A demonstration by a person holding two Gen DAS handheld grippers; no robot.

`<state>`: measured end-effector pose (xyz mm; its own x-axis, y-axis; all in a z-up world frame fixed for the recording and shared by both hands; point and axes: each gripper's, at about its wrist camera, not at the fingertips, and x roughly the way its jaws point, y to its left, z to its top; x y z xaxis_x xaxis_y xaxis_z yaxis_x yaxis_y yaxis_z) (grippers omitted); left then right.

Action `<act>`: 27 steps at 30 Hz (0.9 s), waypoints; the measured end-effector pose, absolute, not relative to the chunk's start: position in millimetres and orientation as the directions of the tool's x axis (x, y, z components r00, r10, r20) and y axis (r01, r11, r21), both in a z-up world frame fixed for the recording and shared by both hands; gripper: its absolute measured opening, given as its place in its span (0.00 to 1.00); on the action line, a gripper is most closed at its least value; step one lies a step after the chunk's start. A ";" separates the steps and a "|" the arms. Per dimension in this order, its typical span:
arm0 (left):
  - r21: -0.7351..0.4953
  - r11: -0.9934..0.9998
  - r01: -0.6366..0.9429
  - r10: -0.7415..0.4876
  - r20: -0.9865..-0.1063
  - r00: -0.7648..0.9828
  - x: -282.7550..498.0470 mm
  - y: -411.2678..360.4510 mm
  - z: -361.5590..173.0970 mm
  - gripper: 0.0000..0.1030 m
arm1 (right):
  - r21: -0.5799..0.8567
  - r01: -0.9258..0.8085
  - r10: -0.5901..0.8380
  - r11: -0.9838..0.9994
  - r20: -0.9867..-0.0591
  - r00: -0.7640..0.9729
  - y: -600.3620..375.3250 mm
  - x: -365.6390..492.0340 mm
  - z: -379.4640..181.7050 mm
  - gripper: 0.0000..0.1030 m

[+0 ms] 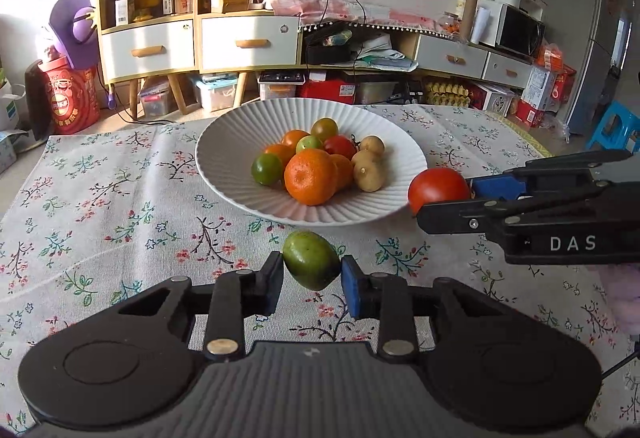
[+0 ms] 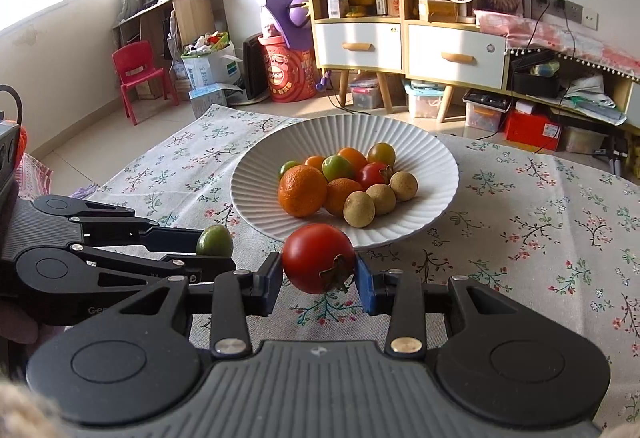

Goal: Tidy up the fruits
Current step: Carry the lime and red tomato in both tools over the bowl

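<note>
Left tongs (image 1: 312, 278) grip a green fruit (image 1: 311, 260) above the floral-clothed counter (image 1: 120, 198); right tongs (image 2: 318, 278) clamp a red tomato (image 2: 316, 256), both just before the ribbed white fruit bowl (image 1: 224, 158).

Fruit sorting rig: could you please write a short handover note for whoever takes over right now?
Left tool: shut on the green fruit, held clear above the tablecloth.
Right tool: shut on the red tomato, beside the near rim of the white bowl.
Done: oranges, small tomatoes and brown fruits already sit in the bowl.
Left: probably place both held fruits in the bowl.
</note>
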<state>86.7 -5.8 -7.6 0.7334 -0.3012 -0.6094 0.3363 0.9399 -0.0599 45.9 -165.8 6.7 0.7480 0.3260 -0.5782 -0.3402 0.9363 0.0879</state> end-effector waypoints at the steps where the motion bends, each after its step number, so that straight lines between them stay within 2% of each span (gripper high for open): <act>1: -0.061 0.939 0.337 -0.303 -0.605 0.736 87.2 -5.4 -5.4 0.28 | 0.090 -0.332 0.321 0.939 -0.574 0.753 -167.7 48.0 7.6 0.35; 16: -0.132 0.941 0.310 -0.328 -0.575 0.750 149.3 2.6 12.8 0.28 | 0.058 -0.257 0.245 0.965 -0.556 0.794 -181.5 101.6 13.9 0.35; 20: -0.190 0.941 0.280 -0.338 -0.572 0.748 170.0 5.7 12.8 0.28 | 0.047 -0.247 0.230 0.968 -0.557 0.798 -182.4 116.7 8.9 0.35; 27: -0.228 0.943 0.241 -0.331 -0.591 0.735 200.9 7.1 5.2 0.28 | 0.034 -0.231 0.209 0.972 -0.570 0.795 -187.1 131.8 1.7 0.35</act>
<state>200.9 7.1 5.2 0.7355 -0.3310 -0.5912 0.2410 0.9433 -0.2282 131.8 -187.1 1.7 0.7948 0.2085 -0.5699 -0.2310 0.9724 0.0336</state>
